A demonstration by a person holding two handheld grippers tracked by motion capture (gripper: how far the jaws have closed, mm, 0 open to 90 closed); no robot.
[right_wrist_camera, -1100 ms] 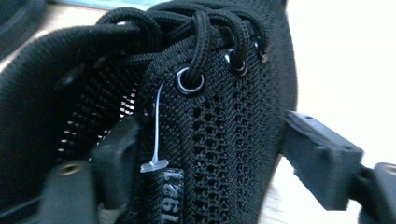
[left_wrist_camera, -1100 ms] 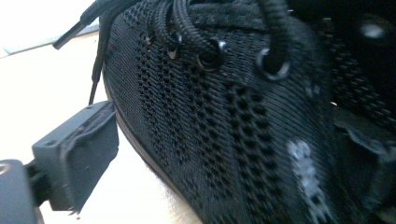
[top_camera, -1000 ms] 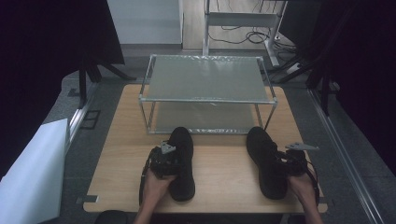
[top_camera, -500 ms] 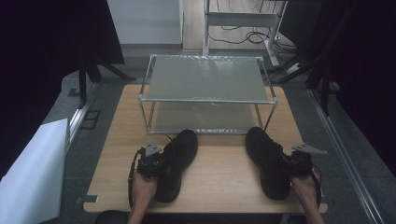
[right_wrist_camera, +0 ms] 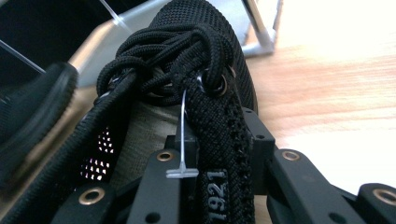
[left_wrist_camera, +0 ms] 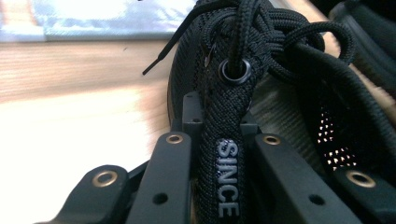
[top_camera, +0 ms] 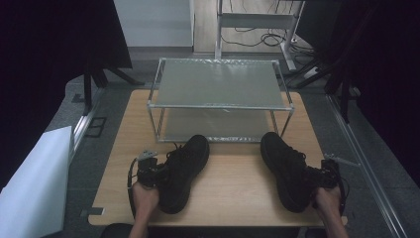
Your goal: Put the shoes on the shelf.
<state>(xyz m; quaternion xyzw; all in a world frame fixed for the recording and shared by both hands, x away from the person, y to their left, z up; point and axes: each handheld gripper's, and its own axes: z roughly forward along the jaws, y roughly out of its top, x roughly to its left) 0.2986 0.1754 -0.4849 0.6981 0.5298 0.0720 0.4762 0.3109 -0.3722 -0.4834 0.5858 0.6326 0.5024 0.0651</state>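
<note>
On the wooden table (top_camera: 237, 178), the left gripper (top_camera: 151, 171) sits at the near left, held in the person's left hand (top_camera: 144, 196), its jaws clamped on the collar edge of the left shoe (top_camera: 182, 171). In the left gripper view that edge is a black woven strip printed "SINCE", pinched upright between the two jaws, with a metal eyelet above it and a knot of round black laces (left_wrist_camera: 275, 37) piled over the tongue. The shoe is black mesh all over, lying on the table with its toe angled toward the right and toward the wire shelf rack (top_camera: 220, 99) at the middle of the table. Farther right, the right shoe (top_camera: 285, 168), a matching black one, lies with its toe pointing toward the rack's right front leg. The right gripper (top_camera: 327, 176), in the right hand (top_camera: 327, 198), has its jaws closed on this shoe's collar strip, marked "1921" in the right gripper view, where a clear plastic tag fastener (right_wrist_camera: 182, 135) hangs beside the strip. Against the frame a second earlier, the left shoe has swung from nearly straight to angled, and the left gripper has shifted leftward; the right shoe lies much as it did.
</note>
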